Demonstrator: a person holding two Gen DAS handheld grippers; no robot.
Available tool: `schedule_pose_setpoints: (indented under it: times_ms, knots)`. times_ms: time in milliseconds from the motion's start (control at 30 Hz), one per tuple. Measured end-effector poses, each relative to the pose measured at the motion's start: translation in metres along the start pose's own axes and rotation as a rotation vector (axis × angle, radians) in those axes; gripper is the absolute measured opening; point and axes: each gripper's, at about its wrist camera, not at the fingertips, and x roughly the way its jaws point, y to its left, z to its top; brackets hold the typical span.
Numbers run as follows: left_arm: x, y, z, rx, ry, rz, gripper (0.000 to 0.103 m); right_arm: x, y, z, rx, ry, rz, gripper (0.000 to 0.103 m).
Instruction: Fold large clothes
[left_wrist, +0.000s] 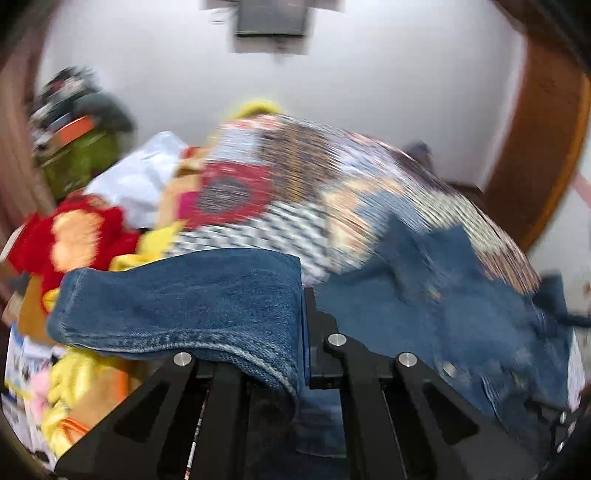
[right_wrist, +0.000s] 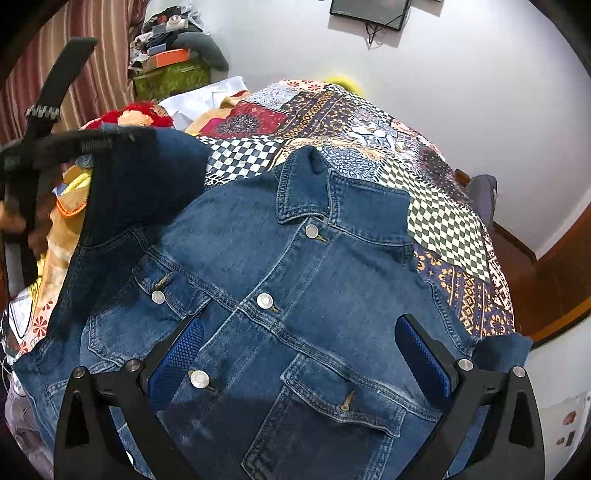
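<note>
Denim jacket (right_wrist: 295, 295) on patchwork quilt (right_wrist: 436, 221) (red plush (right_wrist: 144, 112) beyond).

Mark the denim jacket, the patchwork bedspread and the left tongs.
denim jacket (right_wrist: 295, 280): right wrist view, on the buttoned front panel.
patchwork bedspread (right_wrist: 443, 218): right wrist view, on a checkered patch.
left tongs (left_wrist: 301, 332): left wrist view, between the tips, clamped on a denim fold.
</note>
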Motion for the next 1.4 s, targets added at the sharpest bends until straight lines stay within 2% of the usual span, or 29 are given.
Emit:
schedule_pose_setpoints:
  times_ms: [67,133,233,267,367,433,467,500,600,733,800,900,1033,1167,1233,1267,1367,1400]
  knots:
    - [0.017,-0.023,-0.014,0.037,0.069,-0.053,0.005,-0.003,-0.002,-0.004,-0.001,0.002,-0.008,0.103]
    - [0.046,-0.038,-0.035,0.04,0.187,-0.086,0.005,-0.005,-0.004,-0.008,0.0,0.005,-0.011,0.103]
    - [0.079,-0.04,-0.061,-0.04,0.343,-0.145,0.005,-0.009,-0.008,-0.013,0.011,0.012,-0.011,0.103]
    - [0.084,-0.038,-0.066,-0.063,0.356,-0.145,0.005,-0.011,-0.009,-0.015,0.012,0.014,-0.013,0.103]
    - [0.081,-0.026,-0.067,-0.135,0.365,-0.189,0.011,-0.018,-0.014,-0.018,0.009,0.007,-0.032,0.103]
    - [0.076,-0.016,-0.065,-0.188,0.404,-0.239,0.026,-0.021,-0.018,-0.019,0.009,0.002,-0.041,0.103]
    - [0.073,-0.013,-0.065,-0.202,0.416,-0.249,0.045,-0.021,-0.019,-0.019,0.012,0.001,-0.044,0.103]
    - [0.069,-0.01,-0.065,-0.214,0.423,-0.252,0.059,-0.021,-0.021,-0.019,0.017,0.001,-0.044,0.103]
    - [0.045,0.006,-0.065,-0.247,0.385,-0.245,0.061,-0.023,-0.022,-0.018,0.028,-0.005,-0.037,0.103]
    - [0.016,0.044,-0.068,-0.282,0.314,-0.168,0.062,-0.018,-0.016,-0.016,0.02,-0.005,-0.032,0.103]
    - [0.014,0.062,-0.07,-0.302,0.292,-0.138,0.066,-0.014,-0.013,-0.014,0.013,-0.001,-0.03,0.103]
    - [0.023,0.1,-0.074,-0.415,0.279,-0.098,0.066,-0.007,-0.007,-0.011,0.007,0.01,-0.024,0.103]
    - [0.051,0.145,-0.082,-0.61,0.302,-0.129,0.066,-0.004,0.0,-0.008,-0.022,0.005,-0.035,0.103]
    - [0.077,0.164,-0.077,-0.693,0.283,-0.132,0.065,0.004,0.002,-0.005,-0.054,0.009,-0.073,0.103]
    - [0.087,0.163,-0.071,-0.694,0.273,-0.118,0.054,0.011,0.002,-0.004,-0.052,0.022,-0.076,0.103]
    - [0.09,0.161,-0.069,-0.677,0.273,-0.101,0.044,0.015,0.001,-0.003,-0.047,0.031,-0.073,0.103]
    - [0.089,0.145,-0.056,-0.547,0.268,0.028,0.018,0.023,-0.001,-0.002,-0.031,0.048,-0.064,0.103]
    - [0.085,0.136,-0.051,-0.492,0.255,0.063,0.015,0.026,-0.002,-0.002,-0.025,0.052,-0.06,0.103]
